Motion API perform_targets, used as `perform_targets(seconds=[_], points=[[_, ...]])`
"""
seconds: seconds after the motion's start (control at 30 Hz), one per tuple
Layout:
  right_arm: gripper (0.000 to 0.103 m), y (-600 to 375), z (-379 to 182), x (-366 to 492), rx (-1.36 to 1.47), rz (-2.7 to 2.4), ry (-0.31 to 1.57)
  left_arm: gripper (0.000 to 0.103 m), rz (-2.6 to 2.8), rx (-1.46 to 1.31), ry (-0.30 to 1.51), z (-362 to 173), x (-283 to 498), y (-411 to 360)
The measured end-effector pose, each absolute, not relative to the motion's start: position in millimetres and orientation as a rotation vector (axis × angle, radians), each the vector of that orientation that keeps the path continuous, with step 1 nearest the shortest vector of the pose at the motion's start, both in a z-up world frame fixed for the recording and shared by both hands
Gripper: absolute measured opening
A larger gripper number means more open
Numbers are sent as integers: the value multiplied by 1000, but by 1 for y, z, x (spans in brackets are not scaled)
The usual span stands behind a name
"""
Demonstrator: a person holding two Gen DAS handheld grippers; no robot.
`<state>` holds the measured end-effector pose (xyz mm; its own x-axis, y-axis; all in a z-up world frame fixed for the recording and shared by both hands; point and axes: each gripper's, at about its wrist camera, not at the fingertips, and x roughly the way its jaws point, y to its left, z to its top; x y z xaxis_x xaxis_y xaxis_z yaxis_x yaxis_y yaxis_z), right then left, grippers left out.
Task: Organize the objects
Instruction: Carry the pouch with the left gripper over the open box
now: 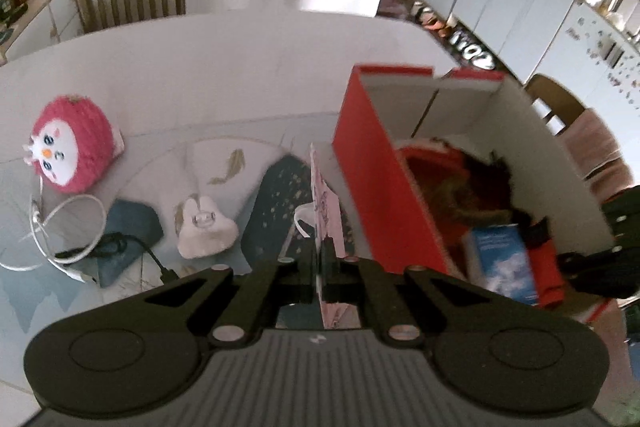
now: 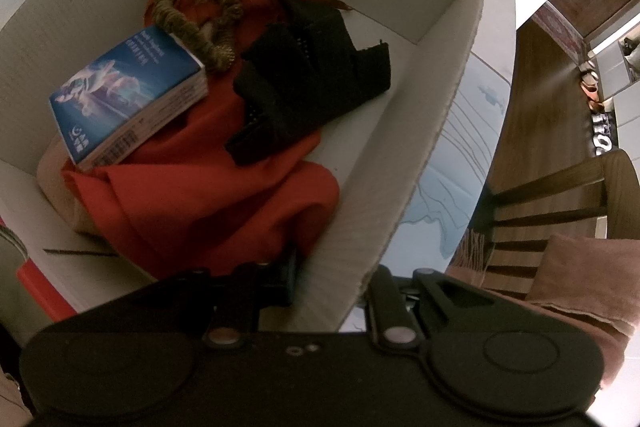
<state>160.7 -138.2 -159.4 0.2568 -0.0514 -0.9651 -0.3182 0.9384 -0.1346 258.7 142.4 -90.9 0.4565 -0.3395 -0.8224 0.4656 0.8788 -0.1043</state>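
While the left gripper (image 1: pixel 321 263) clenched the pink card (image 1: pixel 326 203) edge-on, long axis pointing away, its print unreadable, the right gripper (image 2: pixel 332 287) gripped the box (image 2: pixel 436 147) wall.

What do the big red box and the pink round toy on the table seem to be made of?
Red box: probably corrugated cardboard, with a glossy red outside, a matt grey inside and a rough fluted rim.
Pink toy: seems plush fabric, with a fuzzy ribbed pink surface and a smoother white face.

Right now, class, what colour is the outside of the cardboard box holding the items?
Red outside, the cardboard box is plain white inside; the left wrist view shows it best.
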Motion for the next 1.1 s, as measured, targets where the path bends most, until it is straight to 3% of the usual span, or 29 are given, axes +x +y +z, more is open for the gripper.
perform_targets(seconds=[0.47,1.1], points=[[13,-138,-159,160,-331,185,1306,1,-679,92,861,-12,240,119],[12,-140,-160,161,-319,183,1306,1,-917,206,898,-47,234,5]])
